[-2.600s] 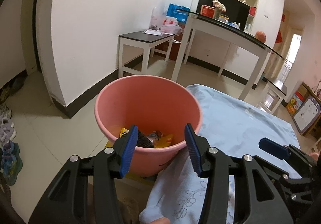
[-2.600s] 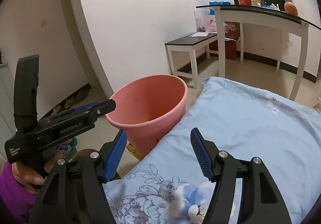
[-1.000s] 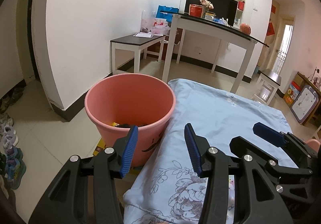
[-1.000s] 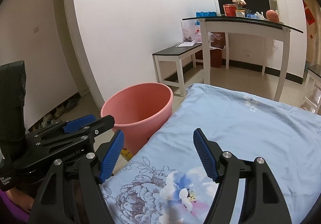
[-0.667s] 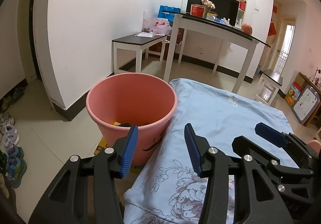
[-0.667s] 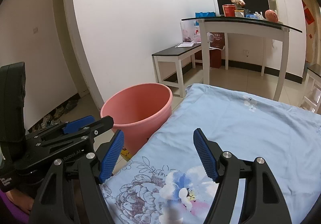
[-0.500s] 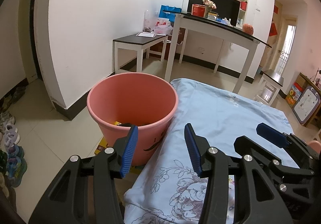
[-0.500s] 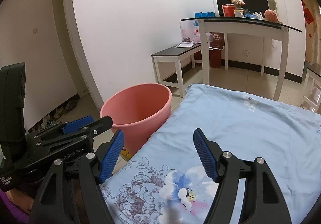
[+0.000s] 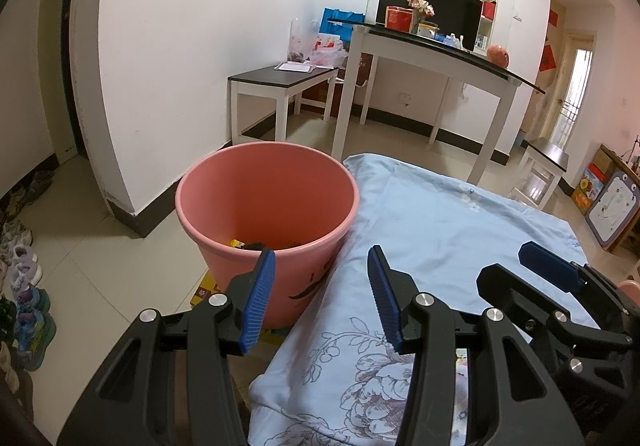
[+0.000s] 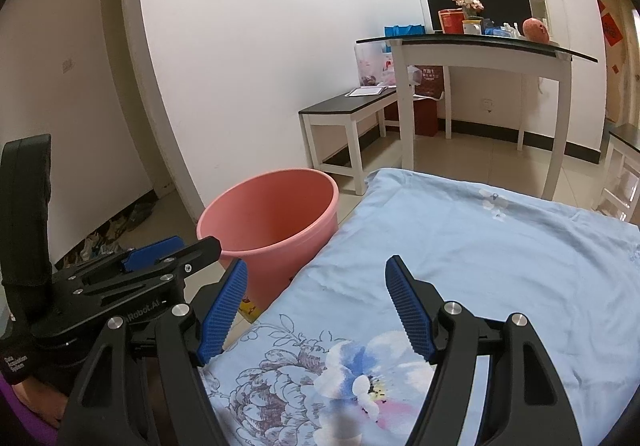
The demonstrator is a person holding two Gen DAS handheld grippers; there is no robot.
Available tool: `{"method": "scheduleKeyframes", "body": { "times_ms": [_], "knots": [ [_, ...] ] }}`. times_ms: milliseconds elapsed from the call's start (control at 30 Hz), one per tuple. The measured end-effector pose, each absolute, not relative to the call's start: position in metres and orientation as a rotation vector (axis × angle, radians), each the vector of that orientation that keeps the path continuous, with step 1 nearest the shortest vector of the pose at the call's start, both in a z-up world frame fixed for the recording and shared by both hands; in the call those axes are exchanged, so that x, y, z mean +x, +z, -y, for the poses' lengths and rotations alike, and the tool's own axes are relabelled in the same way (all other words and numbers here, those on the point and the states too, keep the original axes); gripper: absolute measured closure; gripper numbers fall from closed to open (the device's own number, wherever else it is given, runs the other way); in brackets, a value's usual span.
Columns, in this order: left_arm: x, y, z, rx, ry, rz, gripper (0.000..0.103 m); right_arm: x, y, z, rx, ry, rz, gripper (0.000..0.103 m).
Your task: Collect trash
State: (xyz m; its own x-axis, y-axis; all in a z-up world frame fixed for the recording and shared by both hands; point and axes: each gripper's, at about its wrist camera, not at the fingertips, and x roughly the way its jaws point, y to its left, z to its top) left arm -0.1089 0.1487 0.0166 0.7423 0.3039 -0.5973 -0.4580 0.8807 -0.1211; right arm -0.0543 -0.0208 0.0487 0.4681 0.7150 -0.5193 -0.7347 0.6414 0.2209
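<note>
A pink plastic bucket (image 9: 256,206) (image 10: 280,210) stands on the floor against the left edge of a cloth-covered table. Yellow and dark wrappers (image 9: 256,245) lie at its bottom. My left gripper (image 9: 320,294) is open and empty, hovering near the table's front left corner, just short of the bucket. My right gripper (image 10: 316,306) is open and empty too, held over the floral part of the light blue cloth (image 10: 480,246) (image 9: 440,222). The left gripper's body (image 10: 120,286) shows at the left of the right wrist view, in a hand with a purple sleeve.
A low black-topped bench (image 9: 280,76) and a tall white table (image 9: 432,50) with several items stand by the far wall. Shoes (image 9: 20,278) line the floor at the far left. A small stool (image 9: 544,162) and a toy board (image 9: 612,206) sit at the right.
Both grippers have drawn back and up from the bucket, so the bucket looks smaller and more of the cloth shows. Over the last half second almost nothing moves. Both stay open.
</note>
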Motion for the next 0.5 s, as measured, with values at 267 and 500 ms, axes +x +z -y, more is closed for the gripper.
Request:
{"method": "scheduleKeyframes", "body": {
  "times_ms": [267, 500],
  "knots": [
    [-0.1091, 0.0151, -0.1492, -0.267, 0.425, -0.604, 0.054, -0.0538, 0.0496, 0.0206, -0.034, 0.890, -0.623, 0.033],
    [-0.1085, 0.0092, -0.1511, -0.267, 0.426, -0.614, 0.054, -0.0537, 0.0495, 0.0207, -0.034, 0.889, -0.623, 0.033]
  ]
}}
